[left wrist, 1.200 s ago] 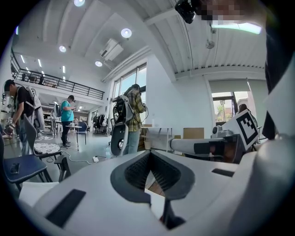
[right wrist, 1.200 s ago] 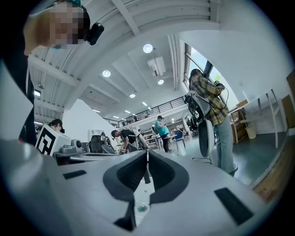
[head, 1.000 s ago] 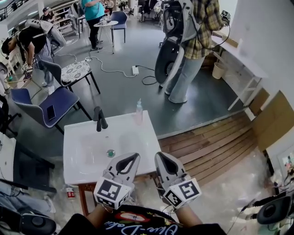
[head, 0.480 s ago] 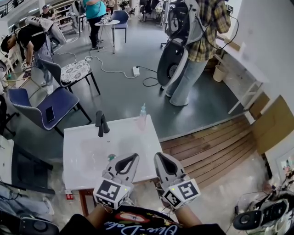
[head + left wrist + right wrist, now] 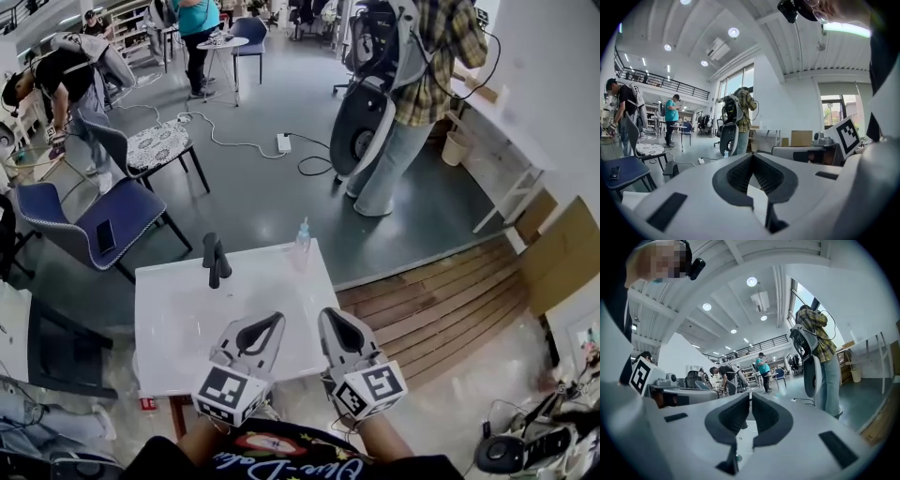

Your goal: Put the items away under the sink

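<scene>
A white sink (image 5: 178, 309) on a wooden frame stands straight below me in the head view. Its black faucet (image 5: 216, 261) rises at the back edge, and a clear bottle with a blue cap (image 5: 302, 237) stands on the back right corner. My left gripper (image 5: 272, 324) hangs over the sink's front part, shut with nothing in it. Beside it, my right gripper (image 5: 330, 319) is over the front right edge, also shut and empty. In the left gripper view the bottle (image 5: 725, 153) shows just past the closed jaw tips. The sink's drain (image 5: 737, 458) shows low in the right gripper view.
A small red-labelled container (image 5: 147, 403) sits on the floor by the sink's left leg. A blue chair (image 5: 89, 230) stands to the back left. A person in a plaid shirt (image 5: 412, 103) stands at the back right. Wooden floor boards (image 5: 441, 300) run to the right.
Both grippers have moved forward over the sink, staying shut. The drain is now hidden behind the left gripper. The sink sits lower and closer in the head view.
</scene>
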Action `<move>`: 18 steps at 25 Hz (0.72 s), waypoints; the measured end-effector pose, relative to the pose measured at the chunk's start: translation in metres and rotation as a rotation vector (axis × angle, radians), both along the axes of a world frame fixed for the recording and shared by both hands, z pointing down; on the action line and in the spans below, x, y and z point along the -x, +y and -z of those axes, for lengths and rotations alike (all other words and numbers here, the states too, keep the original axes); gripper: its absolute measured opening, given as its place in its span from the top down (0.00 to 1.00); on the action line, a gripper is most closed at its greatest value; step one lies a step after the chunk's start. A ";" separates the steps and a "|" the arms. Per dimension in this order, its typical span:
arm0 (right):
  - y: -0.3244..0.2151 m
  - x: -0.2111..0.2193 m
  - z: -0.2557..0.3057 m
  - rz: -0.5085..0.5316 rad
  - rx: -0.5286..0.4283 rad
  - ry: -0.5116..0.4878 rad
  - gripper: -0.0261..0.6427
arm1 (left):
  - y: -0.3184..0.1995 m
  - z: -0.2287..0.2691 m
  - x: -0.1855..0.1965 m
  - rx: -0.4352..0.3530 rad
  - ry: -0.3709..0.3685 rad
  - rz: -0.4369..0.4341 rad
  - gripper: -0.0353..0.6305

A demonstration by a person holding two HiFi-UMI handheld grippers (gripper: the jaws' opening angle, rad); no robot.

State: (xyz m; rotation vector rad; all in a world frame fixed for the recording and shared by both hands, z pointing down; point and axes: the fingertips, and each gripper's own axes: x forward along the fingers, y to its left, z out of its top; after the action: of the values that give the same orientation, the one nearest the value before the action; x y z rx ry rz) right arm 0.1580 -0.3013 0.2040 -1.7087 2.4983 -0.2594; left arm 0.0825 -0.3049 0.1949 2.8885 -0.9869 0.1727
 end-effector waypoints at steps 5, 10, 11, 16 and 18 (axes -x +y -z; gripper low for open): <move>-0.018 0.007 -0.011 -0.002 0.025 0.012 0.92 | -0.014 -0.003 0.007 0.010 0.001 -0.001 0.94; -0.037 0.013 -0.026 -0.013 0.055 0.067 0.83 | -0.026 -0.008 0.015 0.026 0.004 -0.008 0.94; -0.041 0.014 -0.028 -0.016 0.056 0.074 0.83 | -0.029 -0.009 0.016 0.027 0.003 -0.012 0.94; -0.061 0.016 -0.037 -0.046 0.066 0.067 0.80 | -0.047 -0.017 0.028 0.030 -0.008 -0.018 0.94; -0.070 0.016 -0.042 -0.064 0.080 0.069 0.78 | -0.054 -0.017 0.031 0.032 -0.010 -0.020 0.94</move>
State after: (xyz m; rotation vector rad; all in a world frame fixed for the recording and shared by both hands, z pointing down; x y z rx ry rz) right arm 0.1422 -0.3717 0.2462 -1.8548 2.5079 -0.3040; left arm 0.0515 -0.3588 0.2116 2.8724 -0.9482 0.2025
